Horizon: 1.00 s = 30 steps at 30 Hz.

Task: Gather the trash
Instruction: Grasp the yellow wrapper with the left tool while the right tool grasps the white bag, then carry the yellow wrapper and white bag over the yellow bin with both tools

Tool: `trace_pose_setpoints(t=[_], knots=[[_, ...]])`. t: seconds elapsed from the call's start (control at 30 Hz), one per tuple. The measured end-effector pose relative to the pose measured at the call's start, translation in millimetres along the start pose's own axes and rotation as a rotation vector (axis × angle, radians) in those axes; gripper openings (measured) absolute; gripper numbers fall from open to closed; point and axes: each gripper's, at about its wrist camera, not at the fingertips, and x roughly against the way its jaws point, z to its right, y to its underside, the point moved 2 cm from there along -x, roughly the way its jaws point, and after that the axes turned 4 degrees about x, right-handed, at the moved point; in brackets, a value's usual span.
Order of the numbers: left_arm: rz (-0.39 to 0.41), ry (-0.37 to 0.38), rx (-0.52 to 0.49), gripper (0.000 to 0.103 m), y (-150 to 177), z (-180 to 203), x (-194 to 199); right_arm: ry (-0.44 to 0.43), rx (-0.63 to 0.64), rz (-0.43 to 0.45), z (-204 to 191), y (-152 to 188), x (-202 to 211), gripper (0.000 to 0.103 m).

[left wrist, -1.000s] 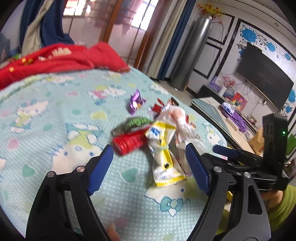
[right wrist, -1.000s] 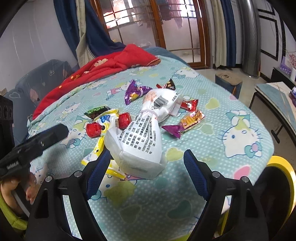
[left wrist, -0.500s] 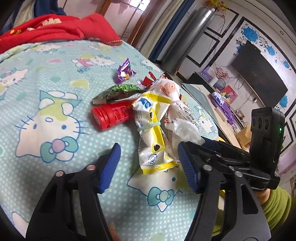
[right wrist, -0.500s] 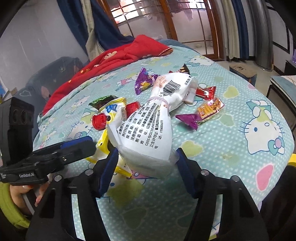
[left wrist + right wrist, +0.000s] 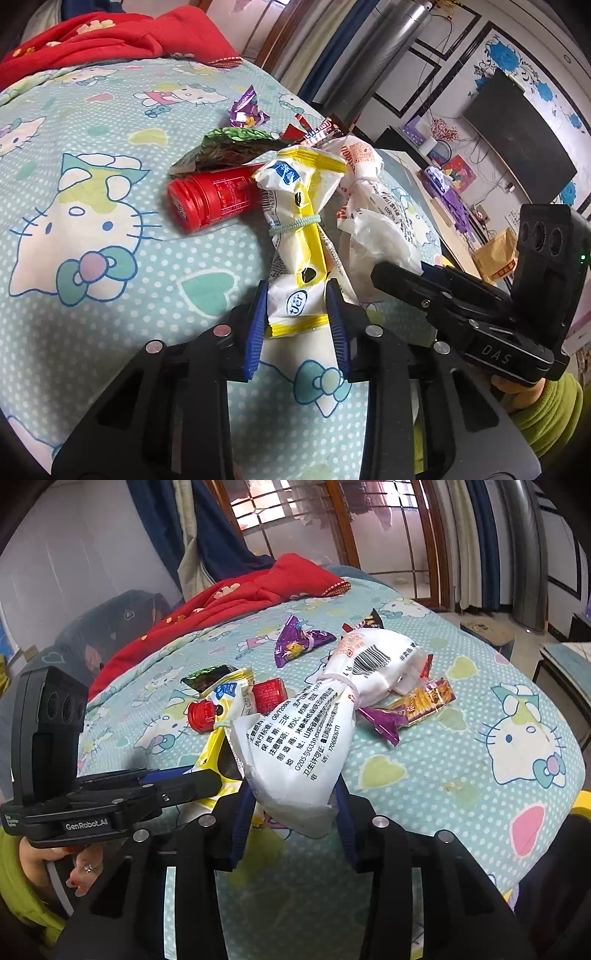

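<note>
Only rightward — purple wrapper, barcode.

Both our grippers tilted downward, side by side

Our left gripper and right gripper have just been closing, blue pads pressing what lies between.

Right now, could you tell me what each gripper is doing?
Left gripper: closed on the yellow-and-white packet.
Right gripper: closed on the white printed bag.

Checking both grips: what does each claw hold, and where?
Left claw pinches the yellow wrapper by its near end; right claw squeezes the white bag at its bottom.
</note>
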Motion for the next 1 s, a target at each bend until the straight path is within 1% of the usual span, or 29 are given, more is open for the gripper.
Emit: trace_pose_setpoints(t=[0.3,0.7,1.0], knots=[[0.018,-0.001,-0.022,0.019,-1,6,3,0.026,0.037,0.024,-5,-1,9,0.035],[0.107,-0.007,-0.095,0.019,-9,23,29,0.066,0.075,0.092,-6,-10,35,0.034],[0.155,0.013,-0.125,0.019,-15,39,44,0.087,0.060,0.119,2,-12,53,0.034]])
